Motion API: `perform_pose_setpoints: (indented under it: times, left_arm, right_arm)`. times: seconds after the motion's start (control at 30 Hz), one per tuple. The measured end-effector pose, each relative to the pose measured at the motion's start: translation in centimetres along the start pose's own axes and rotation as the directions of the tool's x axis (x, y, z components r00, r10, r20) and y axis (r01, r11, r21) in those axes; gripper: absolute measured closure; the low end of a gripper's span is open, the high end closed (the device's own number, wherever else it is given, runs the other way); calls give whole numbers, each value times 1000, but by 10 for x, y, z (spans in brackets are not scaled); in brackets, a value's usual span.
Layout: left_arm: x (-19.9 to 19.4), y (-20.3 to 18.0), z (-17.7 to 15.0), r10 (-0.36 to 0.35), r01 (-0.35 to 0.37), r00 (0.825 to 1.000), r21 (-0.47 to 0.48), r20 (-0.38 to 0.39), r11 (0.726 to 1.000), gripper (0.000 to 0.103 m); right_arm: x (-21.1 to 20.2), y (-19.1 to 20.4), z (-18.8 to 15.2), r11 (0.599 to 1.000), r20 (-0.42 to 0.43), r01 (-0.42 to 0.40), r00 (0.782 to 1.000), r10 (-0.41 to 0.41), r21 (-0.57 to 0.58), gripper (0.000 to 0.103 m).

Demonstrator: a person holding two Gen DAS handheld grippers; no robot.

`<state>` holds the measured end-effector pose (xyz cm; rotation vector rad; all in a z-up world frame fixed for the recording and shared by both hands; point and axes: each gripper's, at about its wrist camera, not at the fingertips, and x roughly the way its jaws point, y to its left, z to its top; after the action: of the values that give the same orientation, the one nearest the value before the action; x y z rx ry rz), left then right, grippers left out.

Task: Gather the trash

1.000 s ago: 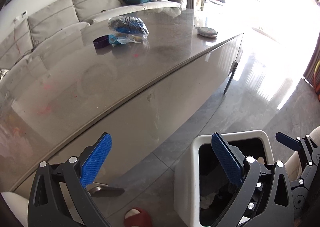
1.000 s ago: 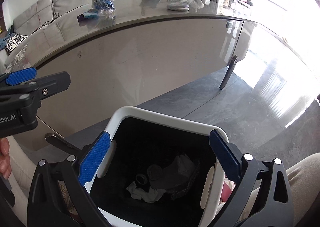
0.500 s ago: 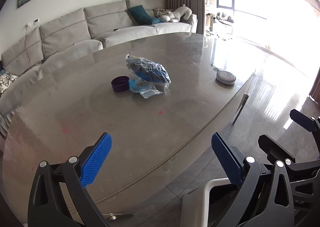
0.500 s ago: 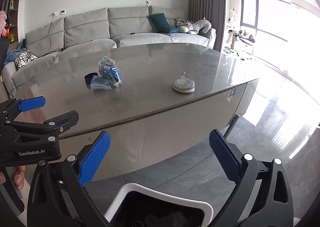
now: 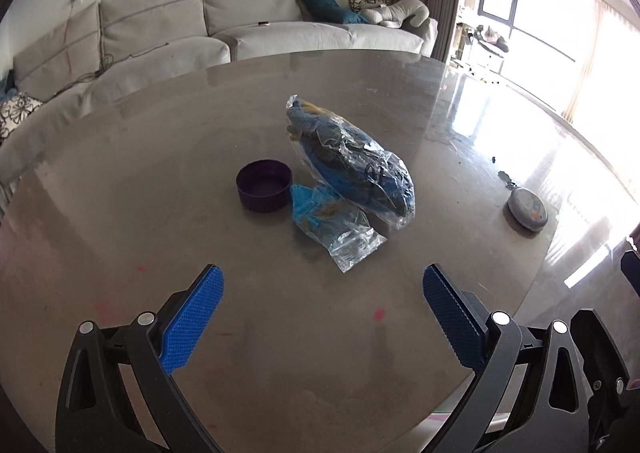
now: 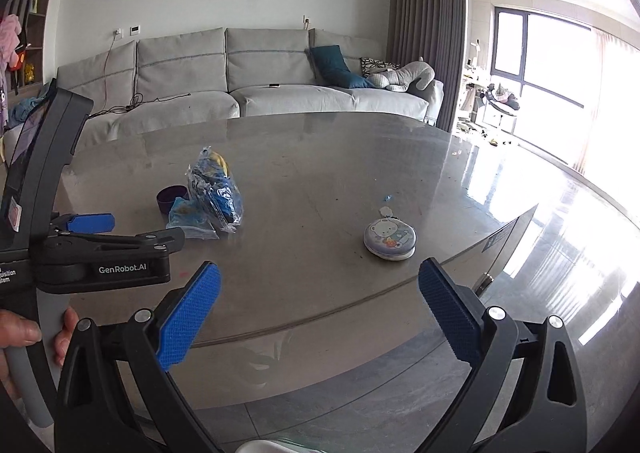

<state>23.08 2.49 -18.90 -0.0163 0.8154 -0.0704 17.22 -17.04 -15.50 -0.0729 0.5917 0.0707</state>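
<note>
A clear plastic bag with blue stuff inside (image 5: 352, 169) lies mid-table, with a smaller crumpled blue-and-clear wrapper (image 5: 336, 229) in front of it and a purple cap (image 5: 264, 189) to its left. They show in the right wrist view too: bag (image 6: 218, 193), wrapper (image 6: 188, 217), cap (image 6: 172, 199). My left gripper (image 5: 320, 317) is open and empty, above the table just short of the wrapper. My right gripper (image 6: 320, 313) is open and empty, off the table's near edge. The left gripper (image 6: 120, 233) shows at the right view's left side.
A round flat cartoon pouch (image 6: 390, 241) lies on the grey table (image 6: 320, 173) toward its right edge (image 5: 528, 209). A grey sofa (image 6: 240, 93) stands behind the table. A white bin rim (image 6: 264, 447) peeks in at the bottom. Glossy floor lies to the right.
Both grippers have risen from over the white bin to table height. The left one has moved forward over the table toward the bag and wrapper. The bin has dropped out of view.
</note>
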Motion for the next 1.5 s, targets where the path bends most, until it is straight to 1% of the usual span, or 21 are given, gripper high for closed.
perform_pose_setpoints:
  times: [0.07,0.2,0.27,0.3,0.33,0.4,0.53,0.57,0.6,0.63,0.67,0.7,0.73,0.77,0.8,0.83,0.87,1.0,1.13,1.33,1.5]
  left_arm:
    - [11,-2,3,11,-11,1000,1,-13,1000,5]
    - [32,-6,12,10,-10,998,1,-65,1000,6]
    - [41,-6,14,-2,1,995,-9,-96,1000,15]
    - [46,-6,14,8,-9,994,-9,-110,1000,16]
    - [47,-7,14,24,-24,995,5,-97,1000,17]
    - [51,-11,13,49,-46,994,32,-95,998,17]
    - [54,-9,13,48,-45,996,32,-76,998,17]
    - [53,-9,12,47,-45,996,32,-74,998,20]
    - [52,-8,12,43,-40,997,34,-66,999,25]
    - [52,-9,14,39,-36,997,41,-61,999,37]
    - [52,-9,15,35,-32,997,43,-62,999,44]
    - [52,-9,16,31,-28,997,48,-64,998,46]
    - [52,-10,18,22,-19,998,53,-63,998,58]
    - [52,-10,19,19,-16,998,56,-60,998,72]
    - [51,-9,19,10,-7,998,57,-58,998,80]
    - [51,-8,19,-6,9,998,58,-58,998,100]
    - [50,-7,18,-26,29,998,54,-59,998,103]
    - [46,-7,14,-21,25,999,73,-49,997,103]
    - [36,-11,13,-7,9,1000,99,-13,995,103]
    - [27,-14,20,2,-4,1000,116,21,993,103]
    - [29,-18,23,7,-9,1000,126,18,992,103]
  right_arm:
    - [9,1,1,1000,-8,0,1000,0,-4,5]
    - [23,0,2,1000,-24,-3,1000,3,3,5]
    - [30,-1,2,1000,-30,-2,1000,2,6,5]
    - [33,-2,2,1000,-34,-2,999,2,9,5]
    - [36,-3,2,1000,-37,-1,999,1,13,4]
    - [40,-8,1,1000,-43,-1,999,3,25,4]
    - [43,-12,2,999,-46,0,999,1,35,5]
    - [44,-12,2,999,-46,0,999,2,36,5]
    - [44,-12,2,999,-45,0,999,2,35,5]
    - [45,-13,3,999,-43,1,999,0,34,4]
    - [44,-14,3,999,-42,2,999,0,33,4]
    - [44,-14,4,999,-42,-2,999,3,35,5]
    - [44,-14,5,999,-41,-5,999,7,38,4]
    - [43,-13,6,999,-39,-9,999,10,40,4]
    - [43,-13,8,999,-37,-12,999,14,40,4]
    - [42,-12,9,999,-35,-14,999,15,37,4]
    - [42,-11,11,999,-33,-13,999,14,34,4]
    - [40,-7,15,1000,-20,-11,1000,12,16,4]
    - [39,-7,15,1000,-12,-9,1000,9,15,4]
    - [47,-15,13,1000,-20,15,1000,-15,25,4]
    - [46,-15,13,999,-14,17,1000,-16,30,4]
